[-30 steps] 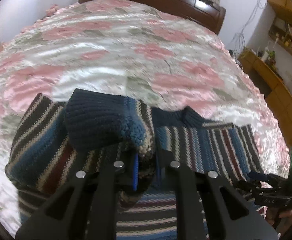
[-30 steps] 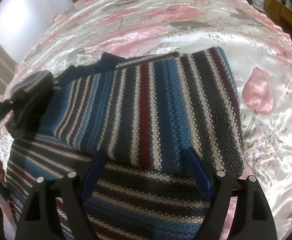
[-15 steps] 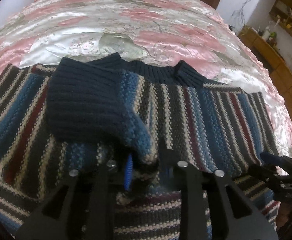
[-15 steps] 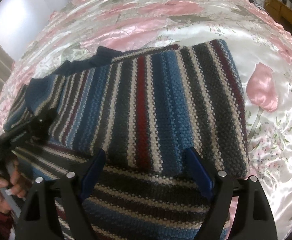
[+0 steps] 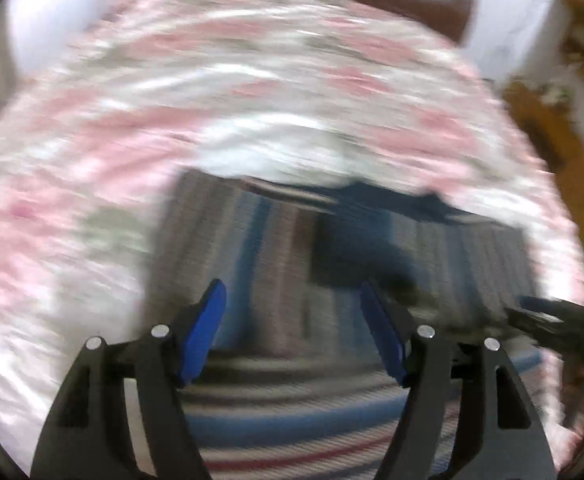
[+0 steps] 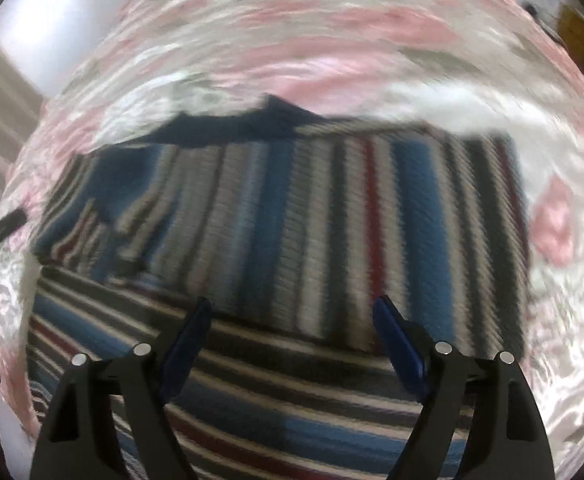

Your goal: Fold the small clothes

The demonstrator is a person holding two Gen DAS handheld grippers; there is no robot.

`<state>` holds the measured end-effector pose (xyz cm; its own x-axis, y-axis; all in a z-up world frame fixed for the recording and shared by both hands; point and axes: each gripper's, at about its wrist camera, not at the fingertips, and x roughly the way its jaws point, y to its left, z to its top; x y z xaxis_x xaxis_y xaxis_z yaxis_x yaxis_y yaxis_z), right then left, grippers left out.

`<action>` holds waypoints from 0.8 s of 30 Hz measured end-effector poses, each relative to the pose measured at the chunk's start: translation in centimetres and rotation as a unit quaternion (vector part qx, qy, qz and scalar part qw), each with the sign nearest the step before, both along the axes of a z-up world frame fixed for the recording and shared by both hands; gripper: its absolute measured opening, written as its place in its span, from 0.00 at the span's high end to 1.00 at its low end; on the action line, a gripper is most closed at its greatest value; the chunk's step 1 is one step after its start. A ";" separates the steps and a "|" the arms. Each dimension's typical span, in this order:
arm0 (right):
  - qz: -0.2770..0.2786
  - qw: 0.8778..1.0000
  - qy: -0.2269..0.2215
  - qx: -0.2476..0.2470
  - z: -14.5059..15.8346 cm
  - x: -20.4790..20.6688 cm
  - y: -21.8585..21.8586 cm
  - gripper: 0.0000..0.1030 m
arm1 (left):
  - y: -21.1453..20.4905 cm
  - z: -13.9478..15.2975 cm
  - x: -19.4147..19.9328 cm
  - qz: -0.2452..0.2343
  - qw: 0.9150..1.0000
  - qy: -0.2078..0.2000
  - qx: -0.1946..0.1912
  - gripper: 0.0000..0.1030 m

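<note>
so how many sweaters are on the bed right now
1. A single striped sweater lies on the floral bedspread, below both open grippers, the left gripper and the right gripper. Both views are blurred, so anything tucked underneath would not show.

Left gripper, right gripper: black frames, blue pads, silver screws.

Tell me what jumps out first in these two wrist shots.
The striped sweater fills the middle of both views, lying on a shiny pink floral bedspread, with a sleeve and its dark cuff folded over its body. Both the left gripper and the right gripper hang open above the sweater, holding nothing. Heavy motion blur smears everything in the left wrist view.
</note>
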<state>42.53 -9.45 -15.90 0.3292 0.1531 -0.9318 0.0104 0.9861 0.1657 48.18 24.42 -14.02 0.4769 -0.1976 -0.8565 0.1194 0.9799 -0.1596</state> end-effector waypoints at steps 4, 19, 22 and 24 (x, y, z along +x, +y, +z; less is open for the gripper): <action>0.065 0.998 -0.025 -0.010 1.7 2.6 6.1 0.19 | 1.6 -2.5 3.0 0.025 0.998 0.045 0.034 0.34; 0.128 0.991 -0.009 -0.041 -3.3 8.6 15.3 0.63 | 3.7 -8.2 4.2 0.007 0.995 0.102 -0.001 0.36; 0.099 0.995 -0.015 -0.004 -3.2 8.3 13.3 0.83 | 4.4 -8.4 4.2 0.005 0.995 0.100 -0.021 0.36; 0.067 0.996 -0.029 0.053 -2.4 7.6 10.6 0.85 | 4.6 -8.5 4.1 0.000 0.995 0.097 -0.023 0.36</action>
